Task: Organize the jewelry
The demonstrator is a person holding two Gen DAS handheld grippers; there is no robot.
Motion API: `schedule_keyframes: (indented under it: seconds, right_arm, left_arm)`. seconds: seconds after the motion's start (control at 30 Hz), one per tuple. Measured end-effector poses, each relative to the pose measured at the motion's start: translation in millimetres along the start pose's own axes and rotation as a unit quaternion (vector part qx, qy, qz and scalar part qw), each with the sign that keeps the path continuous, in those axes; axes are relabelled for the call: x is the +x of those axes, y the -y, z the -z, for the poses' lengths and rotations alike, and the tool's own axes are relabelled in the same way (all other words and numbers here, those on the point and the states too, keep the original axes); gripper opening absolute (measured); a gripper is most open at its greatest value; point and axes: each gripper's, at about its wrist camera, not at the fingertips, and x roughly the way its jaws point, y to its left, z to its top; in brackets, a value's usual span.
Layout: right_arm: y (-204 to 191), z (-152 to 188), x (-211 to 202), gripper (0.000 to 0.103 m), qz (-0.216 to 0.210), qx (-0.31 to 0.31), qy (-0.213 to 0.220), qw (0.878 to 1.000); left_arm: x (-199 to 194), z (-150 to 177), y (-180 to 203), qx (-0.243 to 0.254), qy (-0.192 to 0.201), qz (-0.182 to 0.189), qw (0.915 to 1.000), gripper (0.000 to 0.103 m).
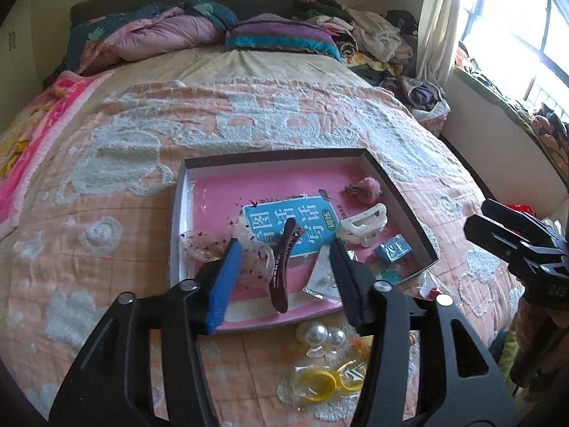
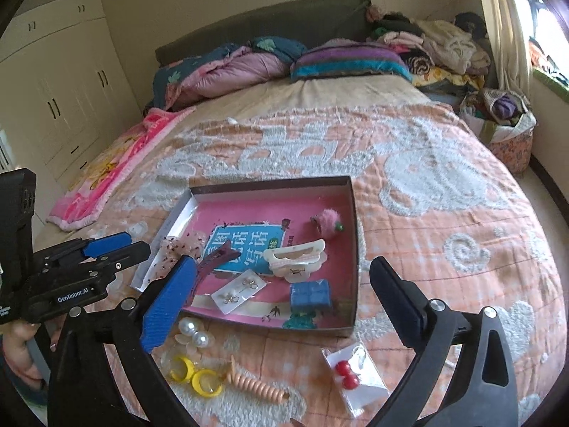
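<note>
Jaws apart (both grippers), hovering over box (image 2: 354,235) near its front edge.

One tray (image 2: 352,213) on the bed (image 2: 426,213); inside, two claw clips (image 2: 295,258), one pompom clip (image 2: 329,219), one blue box (image 2: 311,295). Outside: two pearls (image 2: 193,332), two yellow hoops (image 2: 195,375).

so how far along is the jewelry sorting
Partly done. The box already holds the white claw clip, maroon clip and earring card. Both grippers are open and empty. Pearl earrings, yellow hoops and red earrings lie on the bedspread.
</note>
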Motion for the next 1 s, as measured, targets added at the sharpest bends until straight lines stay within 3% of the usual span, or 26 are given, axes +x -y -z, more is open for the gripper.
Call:
schedule_keyframes:
  seconds: [0.23, 0.3, 0.57, 1.0]
  right_arm:
    - [-4, -4, -44, 0.099, -0.005, -0.008, 0.044, 0.999]
    - [-6, -5, -55, 0.099, -0.005, -0.014, 0.053, 0.998]
    - [-13, -8, -98, 0.099, -0.007, -0.021, 0.09, 0.996]
    - [-17, 3, -144, 0.099, -0.008, -0.031, 0.12, 0.992]
  left_arm:
    - [-33, 0, 4, 0.002, 0.026, -0.01, 0.9996, 0.067]
    - [-41, 1, 6, 0.003, 0.033, -0.01, 0.9994, 0.076]
    - [-74, 4, 16, 0.01, 0.06, -0.028, 0.9978, 0.093]
    - [-106, 17, 25, 0.016, 0.083, -0.032, 0.9959, 0.093]
